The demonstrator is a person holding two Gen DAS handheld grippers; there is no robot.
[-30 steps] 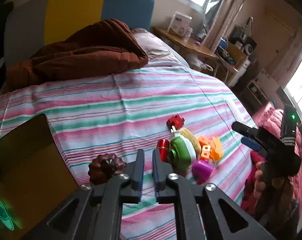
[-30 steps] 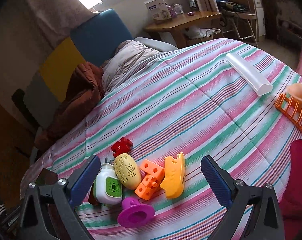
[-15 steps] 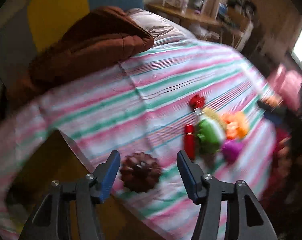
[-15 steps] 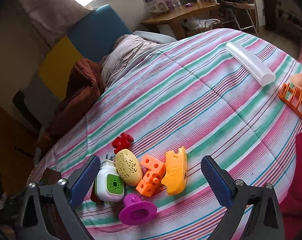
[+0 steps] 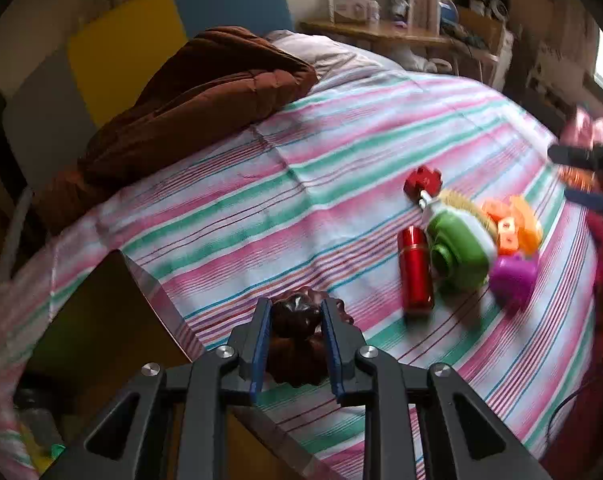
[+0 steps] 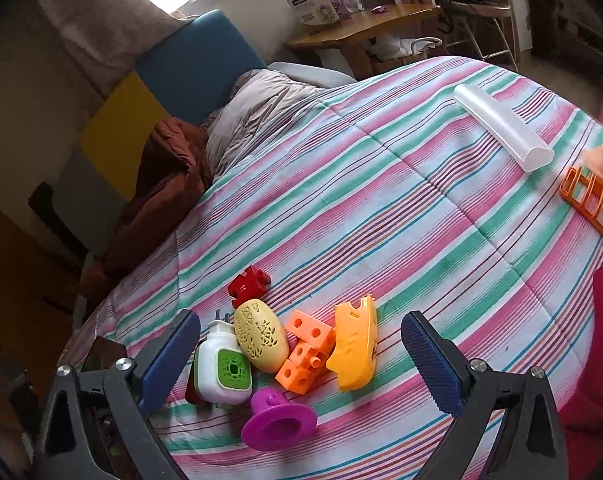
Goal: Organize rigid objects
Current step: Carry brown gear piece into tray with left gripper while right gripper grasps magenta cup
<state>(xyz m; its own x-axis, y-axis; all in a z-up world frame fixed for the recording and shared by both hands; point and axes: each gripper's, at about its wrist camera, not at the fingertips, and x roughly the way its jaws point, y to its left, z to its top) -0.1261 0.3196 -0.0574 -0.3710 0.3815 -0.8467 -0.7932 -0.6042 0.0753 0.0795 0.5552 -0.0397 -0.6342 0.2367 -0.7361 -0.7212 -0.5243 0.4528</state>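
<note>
My left gripper [image 5: 295, 316] is shut on a dark brown fluted mould [image 5: 297, 338] at the near edge of the striped bed. To its right lie a red cylinder [image 5: 415, 276], a green-and-white plug-in device [image 5: 459, 248], a purple cup [image 5: 513, 280], orange blocks [image 5: 505, 228] and a red puzzle piece [image 5: 423, 180]. My right gripper [image 6: 301, 356] is open above the same pile: the device [image 6: 223, 368], a cream oval case [image 6: 261, 334], orange blocks [image 6: 305, 350], an orange shoe-shaped piece [image 6: 355, 344], the purple cup [image 6: 277, 420], the red piece [image 6: 248, 285].
A brown cardboard box [image 5: 101, 328] stands open at the bed's left edge, beside the left gripper. A brown quilt [image 5: 205, 92] lies by the headboard. A clear long case [image 6: 501, 132] and an orange rack [image 6: 593, 204] lie at the far right of the bed.
My left gripper went from shut and empty, to open around the brown mould, to shut on it. The right gripper has stayed open over the pile, drifting slightly.
</note>
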